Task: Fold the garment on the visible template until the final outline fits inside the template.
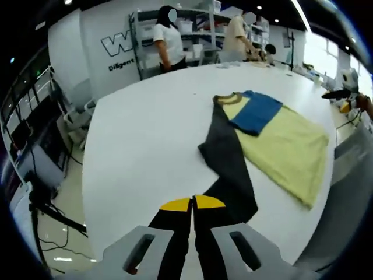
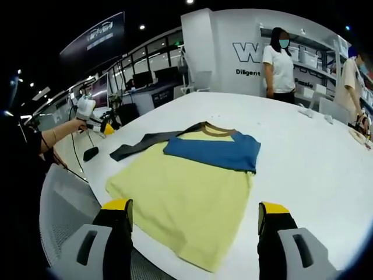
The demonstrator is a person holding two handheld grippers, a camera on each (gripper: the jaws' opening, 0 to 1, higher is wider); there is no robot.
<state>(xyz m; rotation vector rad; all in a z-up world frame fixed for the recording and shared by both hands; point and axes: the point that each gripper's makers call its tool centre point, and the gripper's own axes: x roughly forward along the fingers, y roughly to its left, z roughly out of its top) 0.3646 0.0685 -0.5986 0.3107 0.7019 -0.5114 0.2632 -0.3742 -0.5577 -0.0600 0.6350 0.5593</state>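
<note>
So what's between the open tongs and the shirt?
Right gripper view: nothing. The yellow shirt hem reaches right up between the right tongs, with no gap.

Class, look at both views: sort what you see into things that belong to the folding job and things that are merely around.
Belonging to the job:
shirt, yellow, with a blue sleeve folded across and a dark sleeve stretched out
left gripper, shut on the dark sleeve
right gripper, open
table

Merely around:
shelves
chair
two people standing beyond the table
</note>
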